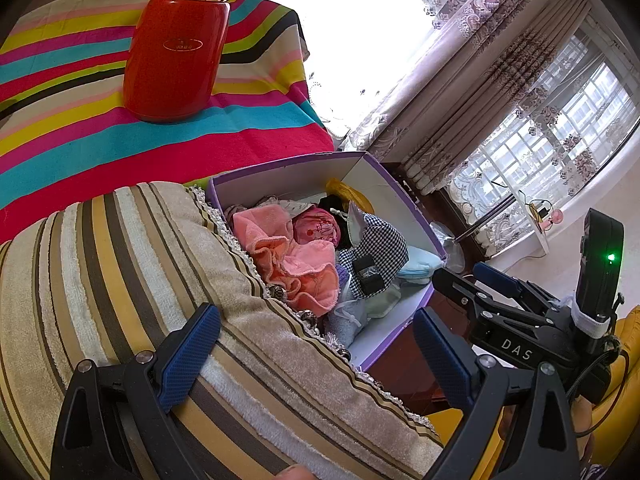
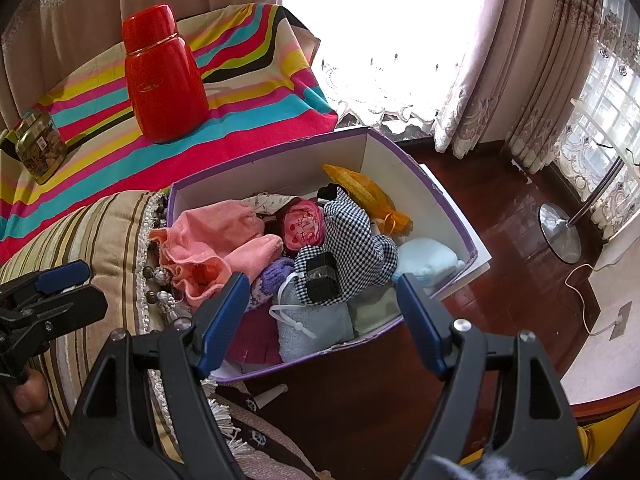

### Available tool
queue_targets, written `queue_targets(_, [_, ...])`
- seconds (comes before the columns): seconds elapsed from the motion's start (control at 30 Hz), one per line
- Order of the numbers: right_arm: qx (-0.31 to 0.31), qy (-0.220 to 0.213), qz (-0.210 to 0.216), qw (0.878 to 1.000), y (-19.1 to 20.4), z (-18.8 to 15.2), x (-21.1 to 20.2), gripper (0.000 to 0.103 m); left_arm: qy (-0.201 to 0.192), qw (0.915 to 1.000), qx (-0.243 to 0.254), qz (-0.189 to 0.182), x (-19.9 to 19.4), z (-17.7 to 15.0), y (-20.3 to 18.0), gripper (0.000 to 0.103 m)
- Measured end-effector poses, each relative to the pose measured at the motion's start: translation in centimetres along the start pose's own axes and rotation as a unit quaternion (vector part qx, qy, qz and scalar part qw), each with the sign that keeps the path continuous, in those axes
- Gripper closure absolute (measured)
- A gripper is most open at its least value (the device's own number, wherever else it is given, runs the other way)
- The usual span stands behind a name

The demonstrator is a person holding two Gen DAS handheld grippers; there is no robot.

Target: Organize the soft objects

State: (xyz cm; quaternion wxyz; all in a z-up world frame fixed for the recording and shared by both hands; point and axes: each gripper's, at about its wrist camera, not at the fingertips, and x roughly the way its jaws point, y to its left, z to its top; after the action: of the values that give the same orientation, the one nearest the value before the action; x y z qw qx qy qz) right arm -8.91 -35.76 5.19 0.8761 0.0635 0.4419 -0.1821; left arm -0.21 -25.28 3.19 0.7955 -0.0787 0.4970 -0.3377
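Left tool (image 1: 316, 360) and right tool (image 2: 322, 322), both with blue-padded fingers spread wide and gripping nothing, held side by side and angled downward, the left one lower on the left.

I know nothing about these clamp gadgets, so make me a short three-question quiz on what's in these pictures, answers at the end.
1. True or false: the glossy red metal flask stands upright on the rainbow-striped cloth.
2. Which item lies inside the purple-edged white cardboard box? A) the black-and-white checked fabric bundle B) the brown-and-cream striped plush cushion C) the patterned green tin
3. Fill in: the blue-padded left gripper and the blue-padded right gripper both have their jaws ____.

Key: 1 true; 2 A; 3 open (neither holds anything; the cushion sits beside the box, the tin on the cloth).
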Motion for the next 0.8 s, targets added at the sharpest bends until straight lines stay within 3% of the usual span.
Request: queue_targets(0.8, [0.011,0.019,0.001,1.0,-0.6,-0.5,1.2,0.024,0.007,0.9999,0.003,0.007,0.5,0.2,-0.3,0.001])
